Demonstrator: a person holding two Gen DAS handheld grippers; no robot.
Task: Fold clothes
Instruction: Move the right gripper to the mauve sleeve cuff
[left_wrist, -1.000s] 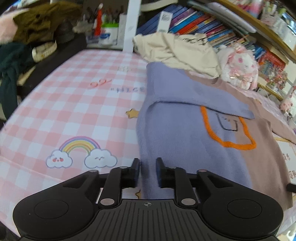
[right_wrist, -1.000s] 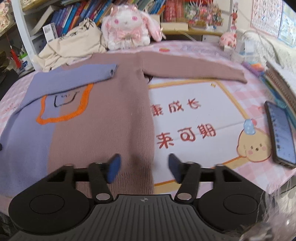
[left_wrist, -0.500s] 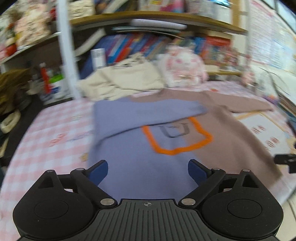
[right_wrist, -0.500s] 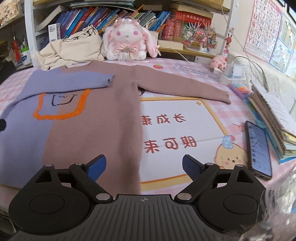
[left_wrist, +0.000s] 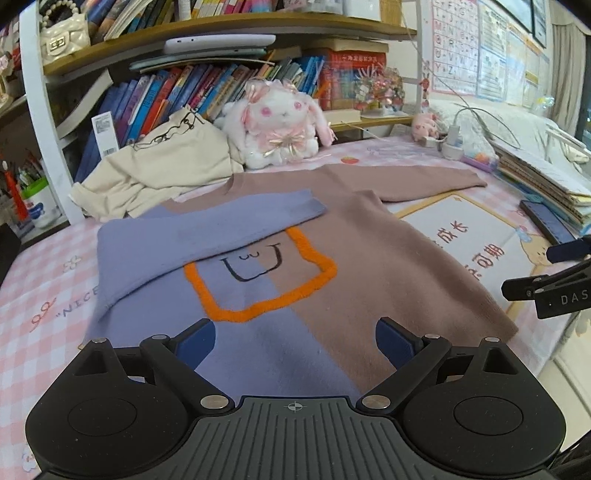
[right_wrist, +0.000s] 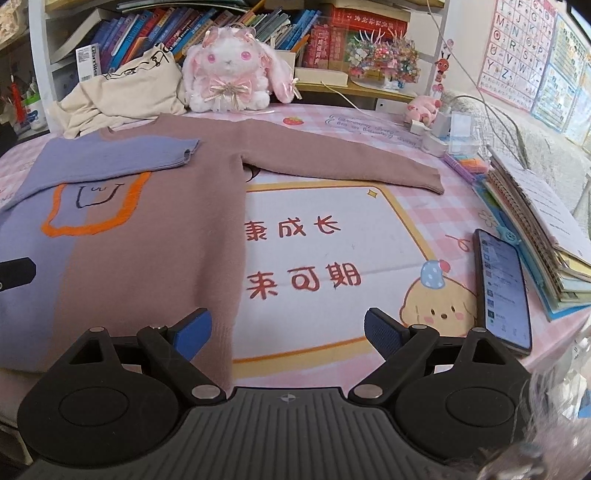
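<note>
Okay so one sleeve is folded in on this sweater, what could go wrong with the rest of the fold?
1. The brown sleeve lies stretched toward the charger and cable; swinging it in could snag or drag them.
2. The phone lies near the table's front edge beside the right gripper; a sideways reach might knock it off.
3. The purple sleeve rests loose on the sweater, so folding the body could slide it out of place.

Both views were evenly lit and bright, with no hard glare. Soft shadow lay under the left gripper (left_wrist: 294, 341) on the sweater (left_wrist: 369, 266). Focus was sharp at centre. Fisheye bending curved the shelf (left_wrist: 229, 26) and darkened the corners; the lower right of the right view was blurred.
</note>
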